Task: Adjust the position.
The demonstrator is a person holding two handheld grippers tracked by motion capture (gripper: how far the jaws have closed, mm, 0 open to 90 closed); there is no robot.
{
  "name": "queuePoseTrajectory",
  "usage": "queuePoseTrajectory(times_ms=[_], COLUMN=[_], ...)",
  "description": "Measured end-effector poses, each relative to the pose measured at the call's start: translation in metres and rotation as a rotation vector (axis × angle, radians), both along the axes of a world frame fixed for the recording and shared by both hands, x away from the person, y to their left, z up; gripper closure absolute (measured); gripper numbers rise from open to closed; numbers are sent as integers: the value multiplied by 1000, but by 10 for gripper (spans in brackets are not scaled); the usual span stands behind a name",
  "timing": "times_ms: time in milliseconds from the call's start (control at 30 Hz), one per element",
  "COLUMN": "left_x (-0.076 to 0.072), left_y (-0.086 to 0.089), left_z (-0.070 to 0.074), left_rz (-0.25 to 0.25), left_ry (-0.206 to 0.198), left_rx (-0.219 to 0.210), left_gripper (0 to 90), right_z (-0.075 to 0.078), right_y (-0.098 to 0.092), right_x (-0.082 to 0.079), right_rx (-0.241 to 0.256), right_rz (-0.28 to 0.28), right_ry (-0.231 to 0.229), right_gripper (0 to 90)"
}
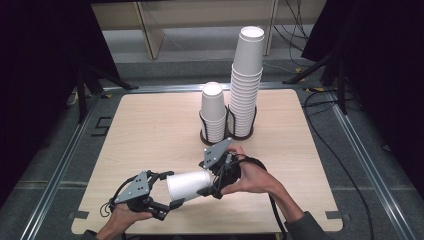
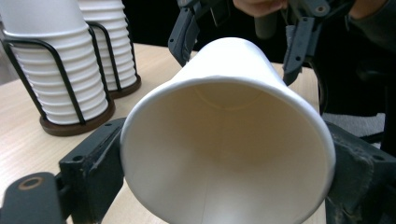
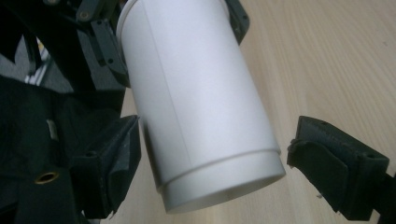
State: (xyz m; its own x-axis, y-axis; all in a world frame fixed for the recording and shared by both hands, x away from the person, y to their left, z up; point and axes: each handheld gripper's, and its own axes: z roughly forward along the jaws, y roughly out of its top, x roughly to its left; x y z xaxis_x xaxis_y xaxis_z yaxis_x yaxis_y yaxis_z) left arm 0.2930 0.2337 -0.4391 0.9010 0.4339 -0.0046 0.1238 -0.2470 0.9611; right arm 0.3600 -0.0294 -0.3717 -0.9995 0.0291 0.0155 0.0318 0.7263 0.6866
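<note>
Item 1: white paper cup [image 1: 187, 186]. It lies on its side in the air just above the near part of the tabletop [image 1: 150, 135], between your two grippers. Its open mouth faces your left gripper, its closed base faces your right. In the left gripper view the cup's rim and pale inside sit close to the camera; the right gripper view shows its side seam and base.

Item 2: your left gripper [image 1: 167, 192]. Its jaws pinch the cup at the rim end, one on each side of the mouth, both touching the wall. Your hand [image 1: 122, 217] holds it at the near edge of the tabletop.

Item 3: your right gripper [image 1: 206, 180]. Its jaws are spread around the base end of the cup. In the right gripper view one jaw sits right at the cup wall and the other stands apart from it, with bare wood showing in the gap. Your right hand [image 1: 252, 177] comes in from the right.

Item 4: short stack of cups [image 1: 213, 112], upside down in a black wire holder, at the far middle of the tabletop.

Item 5: tall stack of cups [image 1: 246, 82], just beside the short one on its right, in a holder of the same kind.
</note>
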Motion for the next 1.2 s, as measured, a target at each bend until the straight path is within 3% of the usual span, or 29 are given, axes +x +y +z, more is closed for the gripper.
queuePoseTrajectory(times_ms=[33,200,233,267,333,433,467,567,833,900,1000,1100,1200], left_x=[0,-1,-1,-1,-2,-2,-2,-3,-3,-2,0,2,2], left_y=[-1,-4,-4,-7,-7,-9,-8,-9,-9,-7,-5,-2,5], left_z=[0,-1,0,-2,-1,-2,-2,-2,-2,-2,-4,-4,0], left_rz=[-6,-22,-24,-27,-25,-29,-30,-26,-35,-46,-30,-6,27], left_ry=[0,18,23,26,33,36,35,51,50,38,55,64,44], left_rx=[12,22,41,14,52,43,53,60,58,47,-12,-76,-118], left_gripper=[109,109,109,109,109,109,110,109,109,101,76,74,124], right_z=[-1,-6,-10,-10,-13,-18,-19,-22,-27,-28,-29,-30,-31], right_y=[4,18,24,24,28,35,36,40,42,42,40,37,30], right_x=[1,-10,-12,-12,-14,-16,-15,-16,-16,-16,-15,-13,-8], right_rx=[1,-98,-128,-128,-149,-175,-194,-210,-230,-227,-208,-204,-169], right_rz=[46,89,98,98,107,112,122,132,156,165,164,139,96], right_ry=[-47,-77,-92,-92,-94,-100,-132,-140,-162,-166,-149,-146,-109], right_gripper=[165,163,165,165,168,172,172,174,203,210,209,210,211])
